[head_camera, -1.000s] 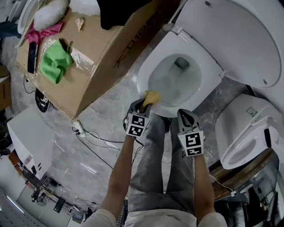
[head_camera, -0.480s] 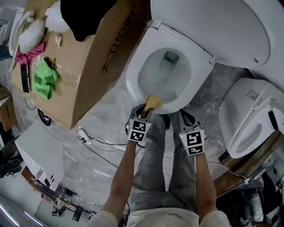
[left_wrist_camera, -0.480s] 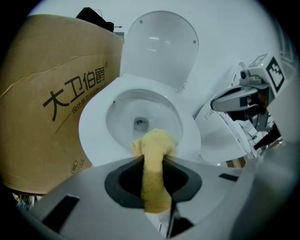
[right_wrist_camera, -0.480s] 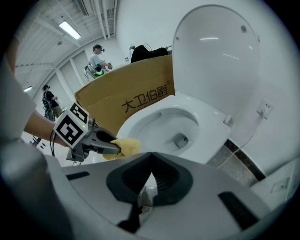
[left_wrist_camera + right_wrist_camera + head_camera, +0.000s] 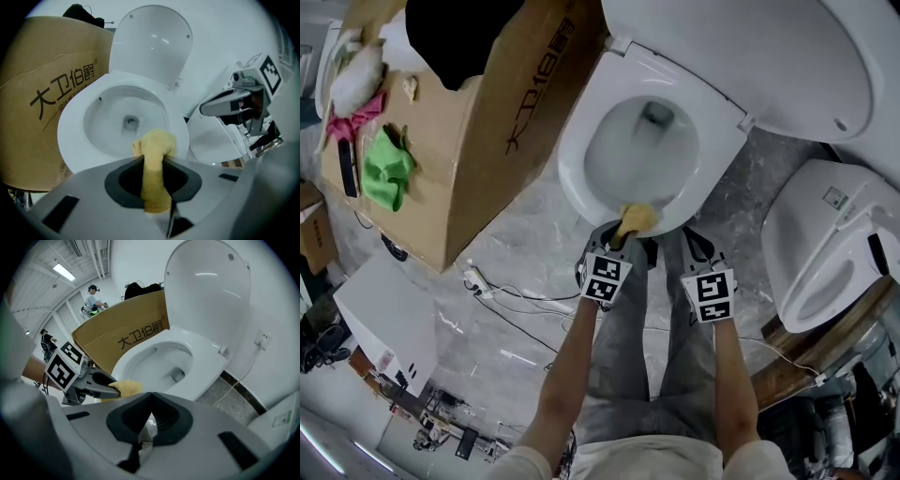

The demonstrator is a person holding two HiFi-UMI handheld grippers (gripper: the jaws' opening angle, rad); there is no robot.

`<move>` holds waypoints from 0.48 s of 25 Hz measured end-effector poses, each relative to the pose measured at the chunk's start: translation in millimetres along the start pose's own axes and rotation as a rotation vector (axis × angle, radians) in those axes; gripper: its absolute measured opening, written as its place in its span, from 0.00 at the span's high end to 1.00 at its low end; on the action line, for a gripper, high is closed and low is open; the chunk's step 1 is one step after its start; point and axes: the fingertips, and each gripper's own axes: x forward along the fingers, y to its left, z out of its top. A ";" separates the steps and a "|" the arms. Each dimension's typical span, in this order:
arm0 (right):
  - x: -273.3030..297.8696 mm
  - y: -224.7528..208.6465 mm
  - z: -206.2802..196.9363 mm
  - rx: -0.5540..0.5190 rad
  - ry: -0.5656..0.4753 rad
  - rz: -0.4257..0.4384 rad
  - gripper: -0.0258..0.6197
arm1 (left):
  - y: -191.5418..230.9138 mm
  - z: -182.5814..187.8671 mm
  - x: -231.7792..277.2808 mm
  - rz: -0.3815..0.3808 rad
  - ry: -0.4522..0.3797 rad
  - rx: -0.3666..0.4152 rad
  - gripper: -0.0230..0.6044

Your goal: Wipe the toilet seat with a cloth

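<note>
Left gripper clamping yellow cloth — on toilet seat; right gripper jaws together, marble floor, cardboard box

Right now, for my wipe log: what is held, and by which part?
The left tongs pinch the yellow cloth by its narrow tail; its wad rests on the toilet seat's front. The right tongs are shut, empty.

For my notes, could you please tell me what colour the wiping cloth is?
Yellow; the cloth shows best in the left gripper view.
</note>
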 end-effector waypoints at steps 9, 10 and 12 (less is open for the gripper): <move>-0.4 -19.2 -6.9 -0.037 0.039 0.040 0.95 | -26.1 14.2 16.0 -0.002 -0.009 -0.019 0.81; -0.9 -21.7 -6.9 -0.041 0.041 0.044 0.95 | -29.5 15.9 18.3 -0.003 -0.010 -0.019 0.81; -1.9 -27.6 -6.5 -0.046 0.043 0.049 0.95 | -35.6 20.2 22.8 -0.003 -0.014 -0.022 0.81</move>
